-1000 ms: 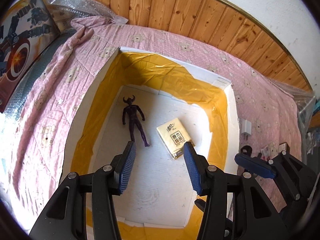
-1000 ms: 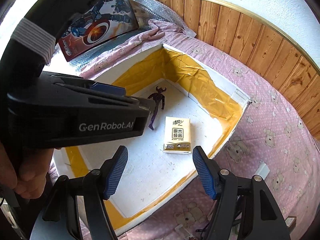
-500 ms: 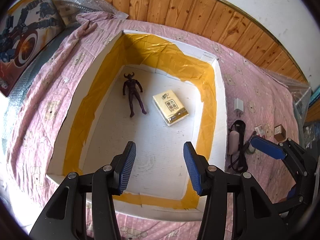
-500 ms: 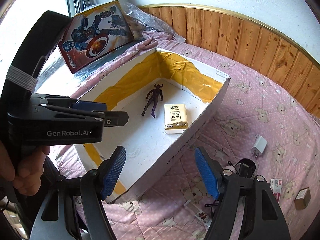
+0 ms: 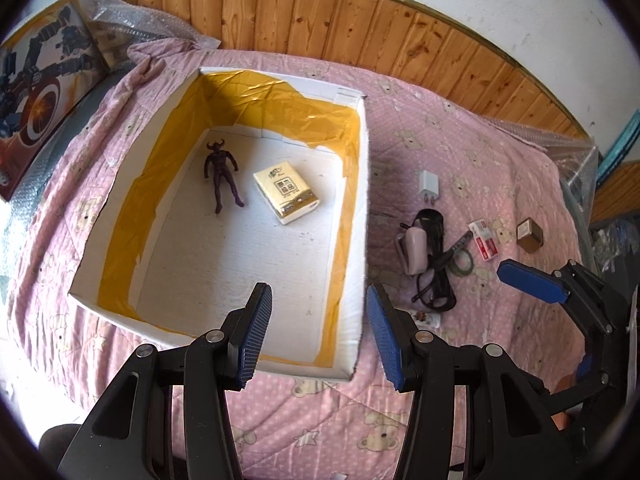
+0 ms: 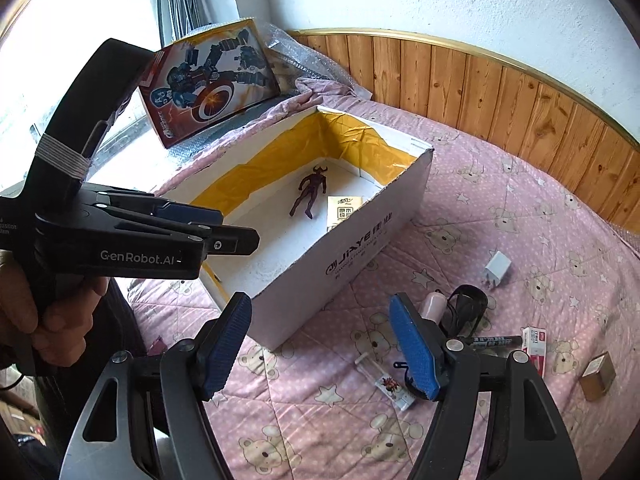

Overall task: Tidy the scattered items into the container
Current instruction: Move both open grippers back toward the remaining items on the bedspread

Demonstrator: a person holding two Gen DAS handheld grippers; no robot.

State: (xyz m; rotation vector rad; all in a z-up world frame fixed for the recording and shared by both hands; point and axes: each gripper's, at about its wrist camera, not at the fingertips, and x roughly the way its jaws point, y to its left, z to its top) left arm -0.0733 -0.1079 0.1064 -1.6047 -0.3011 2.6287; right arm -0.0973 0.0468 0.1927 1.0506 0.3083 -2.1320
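A white box [image 5: 362,184] [image 6: 360,240] with yellow tape inside lies on the pink bedspread. In it lie a dark purple figure [image 5: 222,174] [image 6: 310,192] and a yellow tissue pack [image 5: 286,192] [image 6: 344,210]. Right of the box lie a white charger [image 5: 428,186] [image 6: 497,270], a black cable with a pink device [image 5: 432,256] [image 6: 464,306], a marker [image 6: 494,340], a red-white packet [image 5: 484,240] [image 6: 535,350] and a small brown box [image 5: 529,235] [image 6: 598,376]. My left gripper [image 5: 316,332] is open above the box's near edge. My right gripper [image 6: 320,350] is open above the bedspread near the box's corner.
A robot-toy carton [image 5: 36,80] [image 6: 210,80] leans at the head of the bed with bubble wrap [image 5: 140,28]. Wooden panelling [image 5: 360,28] runs along the far wall. A small clear packet [image 6: 386,384] lies on the bedspread below the right gripper.
Both grippers have pulled back and up from the box, so the whole box and the items to its right now show. Both stay open and empty.
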